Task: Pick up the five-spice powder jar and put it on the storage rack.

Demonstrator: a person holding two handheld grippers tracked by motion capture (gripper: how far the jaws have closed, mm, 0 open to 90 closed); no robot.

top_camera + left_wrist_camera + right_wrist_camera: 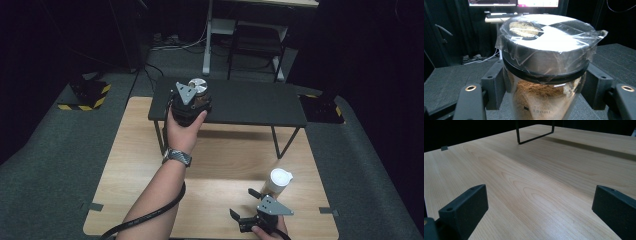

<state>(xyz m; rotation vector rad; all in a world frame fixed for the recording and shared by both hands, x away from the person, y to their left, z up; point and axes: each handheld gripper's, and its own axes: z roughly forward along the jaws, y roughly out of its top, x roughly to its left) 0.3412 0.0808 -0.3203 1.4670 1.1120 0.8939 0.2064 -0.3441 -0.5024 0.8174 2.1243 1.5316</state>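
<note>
L gripper [192, 100] has its jaws clamped on a glass jar [544, 82] of brown powder, one jaw on each side just below the black ring of the lid [546, 37]. Lid is silvery w/ clear film [564, 53] wrapped over it, prob. to seal the shaker opening. Grip sits low on the glass, likely so the top stays free. Jar is upright over the front left part of the dark raised shelf [250, 102], near its left edge; can't tell if it rests on it or hangs just above.

R gripper [252, 220] is by the near edge of the wooden surface [220, 160], jaws wide apart, nothing between them. A white-capped bottle [277, 182] stands just beyond it, near the near right corner. Shelf legs [534, 135] stand further in, well apart from the R jaws.
</note>
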